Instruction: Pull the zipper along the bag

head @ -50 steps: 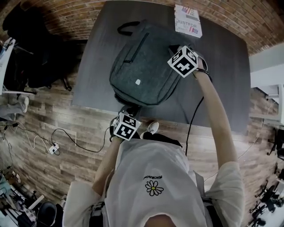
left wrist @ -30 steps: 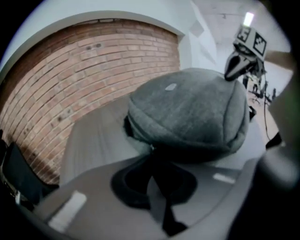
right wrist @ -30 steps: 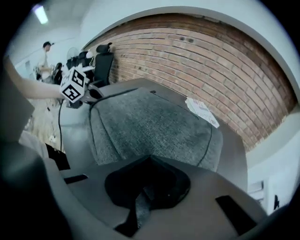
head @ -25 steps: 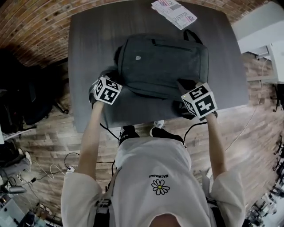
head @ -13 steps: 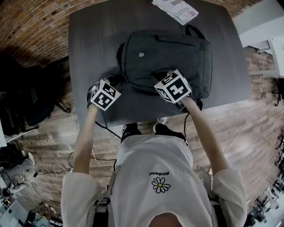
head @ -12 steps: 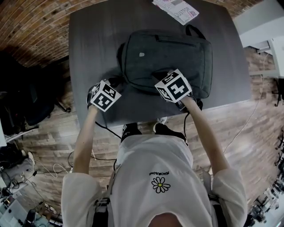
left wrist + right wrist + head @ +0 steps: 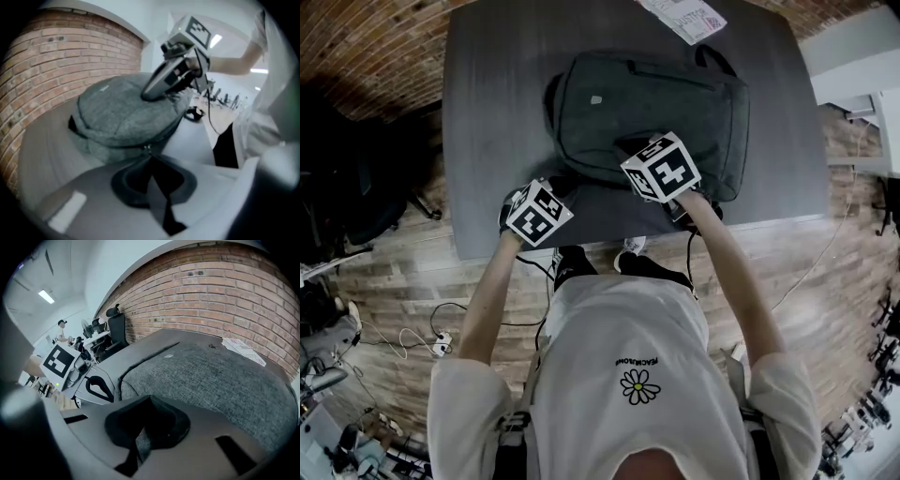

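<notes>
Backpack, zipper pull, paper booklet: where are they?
backpack (image 7: pixel 652 108), head view, middle of its grey front.
zipper pull (image 7: pixel 147 149), left gripper view, its small metal tab.
paper booklet (image 7: pixel 684 17), head view, its printed cover.

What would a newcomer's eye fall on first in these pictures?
The grey bag lies flat in the middle of the dark table, with two grippers topped by black-and-white marker cubes at its near edge. The left gripper is shut on the zipper pull at the bag's near left corner. The right gripper pinches bag fabric further along.
</notes>
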`<act>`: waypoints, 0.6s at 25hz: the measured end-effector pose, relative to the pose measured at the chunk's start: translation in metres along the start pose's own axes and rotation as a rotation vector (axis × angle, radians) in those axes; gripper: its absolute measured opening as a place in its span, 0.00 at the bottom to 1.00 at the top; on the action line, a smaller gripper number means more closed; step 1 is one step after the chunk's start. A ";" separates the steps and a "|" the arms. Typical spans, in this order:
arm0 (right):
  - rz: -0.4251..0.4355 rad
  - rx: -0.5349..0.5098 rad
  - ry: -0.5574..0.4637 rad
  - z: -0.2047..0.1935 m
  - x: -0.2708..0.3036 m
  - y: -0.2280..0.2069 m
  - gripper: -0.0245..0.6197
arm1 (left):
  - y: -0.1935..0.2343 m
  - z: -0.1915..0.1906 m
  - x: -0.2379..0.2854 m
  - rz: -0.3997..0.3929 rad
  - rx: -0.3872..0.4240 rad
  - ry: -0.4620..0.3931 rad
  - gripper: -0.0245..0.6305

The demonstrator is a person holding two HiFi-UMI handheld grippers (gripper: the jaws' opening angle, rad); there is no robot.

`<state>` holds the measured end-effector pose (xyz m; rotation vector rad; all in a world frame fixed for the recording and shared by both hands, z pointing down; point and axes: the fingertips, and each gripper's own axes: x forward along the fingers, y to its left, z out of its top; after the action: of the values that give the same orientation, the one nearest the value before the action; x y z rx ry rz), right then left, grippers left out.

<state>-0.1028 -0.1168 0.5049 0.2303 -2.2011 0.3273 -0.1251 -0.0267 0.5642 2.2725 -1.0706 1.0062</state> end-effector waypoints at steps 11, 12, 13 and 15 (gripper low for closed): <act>-0.049 -0.157 0.002 -0.046 -0.078 -0.024 0.04 | 0.008 -0.006 -0.009 0.093 -0.058 -0.025 0.04; -0.036 -0.142 -0.008 -0.050 -0.074 -0.028 0.04 | 0.006 -0.006 -0.011 0.079 -0.065 -0.036 0.04; -0.028 -0.128 -0.018 -0.052 -0.071 -0.031 0.04 | 0.004 -0.006 -0.011 0.068 -0.072 -0.050 0.04; -0.019 -0.122 -0.031 -0.055 -0.069 -0.034 0.04 | -0.002 -0.004 -0.010 0.044 -0.084 -0.070 0.05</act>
<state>-0.0111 -0.1281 0.4872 0.1900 -2.2387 0.1786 -0.1293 -0.0181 0.5591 2.2399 -1.1746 0.8868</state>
